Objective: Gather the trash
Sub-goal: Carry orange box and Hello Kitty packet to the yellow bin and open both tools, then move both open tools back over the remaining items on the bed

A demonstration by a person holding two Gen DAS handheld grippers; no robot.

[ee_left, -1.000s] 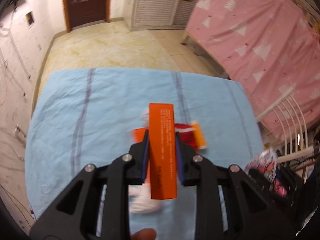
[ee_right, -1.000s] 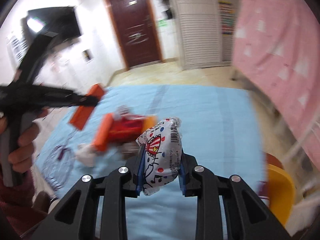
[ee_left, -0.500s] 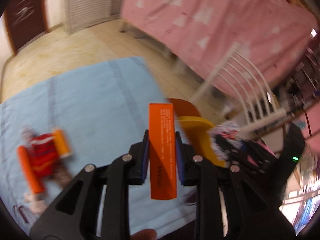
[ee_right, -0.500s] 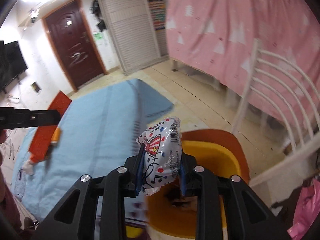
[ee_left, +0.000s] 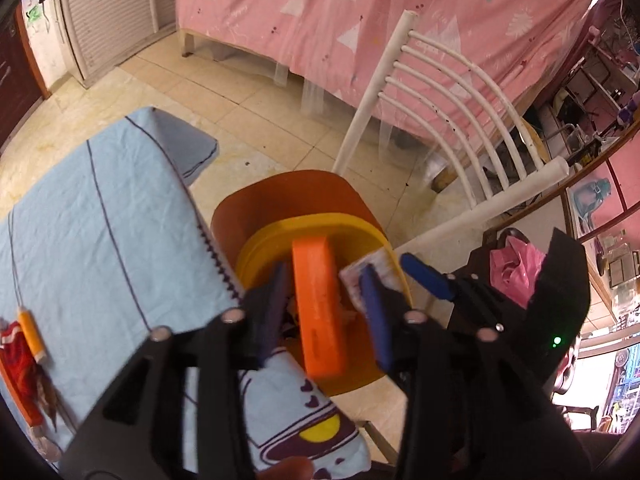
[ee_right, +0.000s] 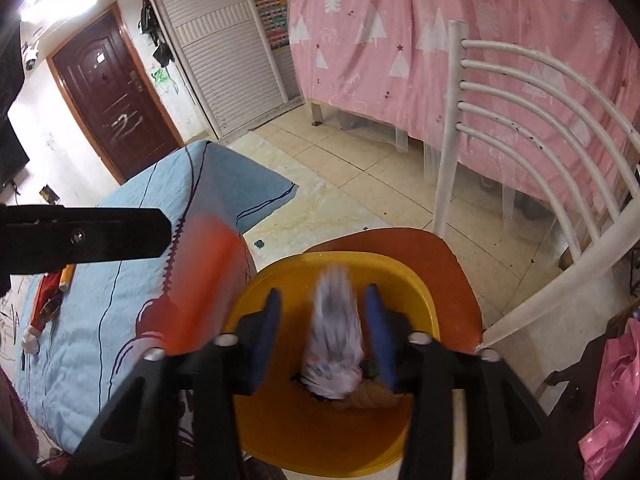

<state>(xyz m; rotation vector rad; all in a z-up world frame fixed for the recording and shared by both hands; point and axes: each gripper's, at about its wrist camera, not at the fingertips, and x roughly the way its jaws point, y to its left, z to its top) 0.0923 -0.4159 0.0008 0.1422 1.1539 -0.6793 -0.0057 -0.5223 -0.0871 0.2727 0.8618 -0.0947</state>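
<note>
Beside the blue-sheeted bed, a yellow bin [ee_right: 416, 292] sits on a chair. Both grippers [ee_left: 326, 304] [ee_right: 320, 328] are spread: orange box [ee_left: 318, 312] and printed wrapper [ee_right: 334, 344] lie loose between fingers, long axes toward 12 o'clock, over the bin.

White chair [ee_right: 520, 152], pink bedsheet [ee_right: 400, 40], door [ee_right: 116, 108]

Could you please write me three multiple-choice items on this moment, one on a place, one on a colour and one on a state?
1. Where does the yellow basin sit?
A. on the chair seat
B. on the blue cloth
C. on the floor

2. What colour is the box between the left gripper's fingers?
A. green
B. orange
C. white

3. How is the right gripper?
A. open
B. shut on a wrapper
C. out of view

Answers: 1 A, the brown seat shows around it; 2 B, plainly orange; 3 A, gaps flank the blurred wrapper.
</note>
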